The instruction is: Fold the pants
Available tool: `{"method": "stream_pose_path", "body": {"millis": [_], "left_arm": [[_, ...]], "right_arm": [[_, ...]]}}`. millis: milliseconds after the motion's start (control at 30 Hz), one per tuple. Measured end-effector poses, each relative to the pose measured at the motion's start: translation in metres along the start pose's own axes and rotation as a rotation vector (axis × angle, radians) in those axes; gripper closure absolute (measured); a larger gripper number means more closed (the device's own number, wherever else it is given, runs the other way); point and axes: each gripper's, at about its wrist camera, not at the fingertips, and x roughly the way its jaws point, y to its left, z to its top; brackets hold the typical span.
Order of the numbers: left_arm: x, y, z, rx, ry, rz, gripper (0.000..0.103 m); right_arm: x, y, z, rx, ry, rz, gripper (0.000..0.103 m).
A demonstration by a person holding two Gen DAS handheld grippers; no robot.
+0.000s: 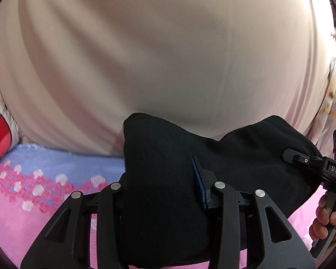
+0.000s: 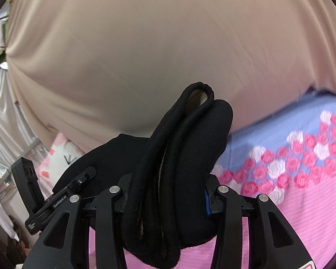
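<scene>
Gripping the black pants in both clamped tools, left gripper and right gripper, we kept one edge level above the bedspread.

The pants are bunched between both pairs of tongs, above the bed. In the left wrist view the right tongs are seen at three o'clock of the pants. A large cloth is spread behind, at twelve o'clock; a pillow, probably, lies at nine o'clock.
</scene>
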Motion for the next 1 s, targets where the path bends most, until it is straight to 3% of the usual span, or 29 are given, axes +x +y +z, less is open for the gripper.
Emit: {"method": "stream_pose_path", "body": {"millis": [233, 367, 600, 1000], "left_arm": [[0.048, 0.008, -0.031, -0.003, 0.113, 0.001, 0.064], [0.055, 0.010, -0.048, 0.026, 0.114, 0.012, 0.060], [0.060, 0.006, -0.056, 0.048, 0.164, 0.044, 0.054], [0.079, 0.013, -0.066, 0.035, 0.258, 0.098, 0.046]], "right_arm": [[0.043, -0.039, -0.029, 0.058, 0.114, -0.053, 0.061], [0.052, -0.053, -0.042, 0.071, 0.153, -0.079, 0.061], [0.067, -0.058, -0.051, 0.093, 0.235, -0.140, 0.058], [0.083, -0.054, -0.054, 0.087, 0.286, -0.194, 0.052]]}}
